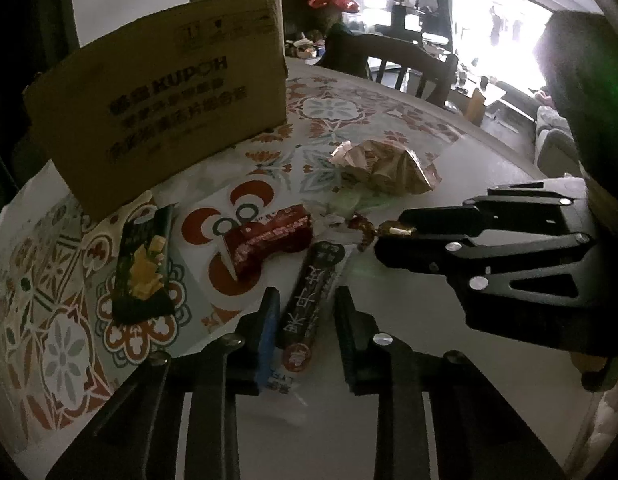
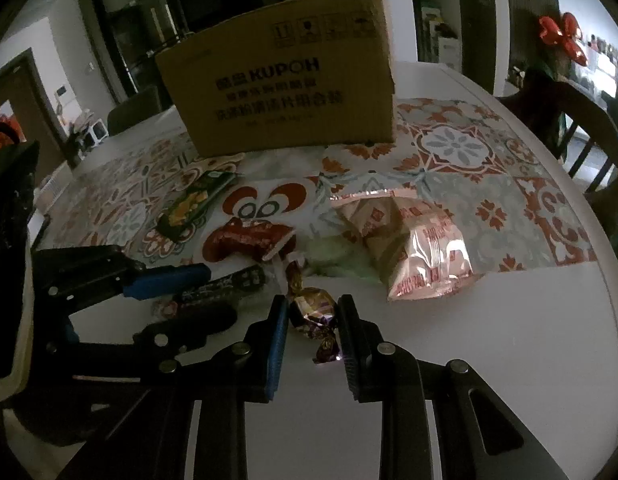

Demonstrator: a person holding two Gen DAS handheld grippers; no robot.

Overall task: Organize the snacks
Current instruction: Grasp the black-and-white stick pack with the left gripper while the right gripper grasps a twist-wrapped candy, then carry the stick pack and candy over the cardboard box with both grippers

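Note:
A cardboard box (image 1: 161, 96) stands at the back of the round table; it also shows in the right wrist view (image 2: 285, 88). My left gripper (image 1: 307, 304) is open around a long black snack stick (image 1: 311, 296) lying on the table. My right gripper (image 2: 313, 316) has its jaws around a gold-purple wrapped candy (image 2: 313, 312), touching it on both sides; the candy (image 1: 389, 230) shows at its fingertips in the left wrist view. A dark green snack pack (image 1: 143, 264), a red pack (image 1: 269, 240) and a clear bag of pastries (image 1: 385, 164) lie between the grippers and the box.
A patterned mat (image 2: 469, 148) covers the far half of the white table (image 2: 509, 340). A dark wooden chair (image 1: 405, 68) stands behind the table. A pale green wrapper (image 2: 337, 260) lies next to the pastry bag (image 2: 409, 240).

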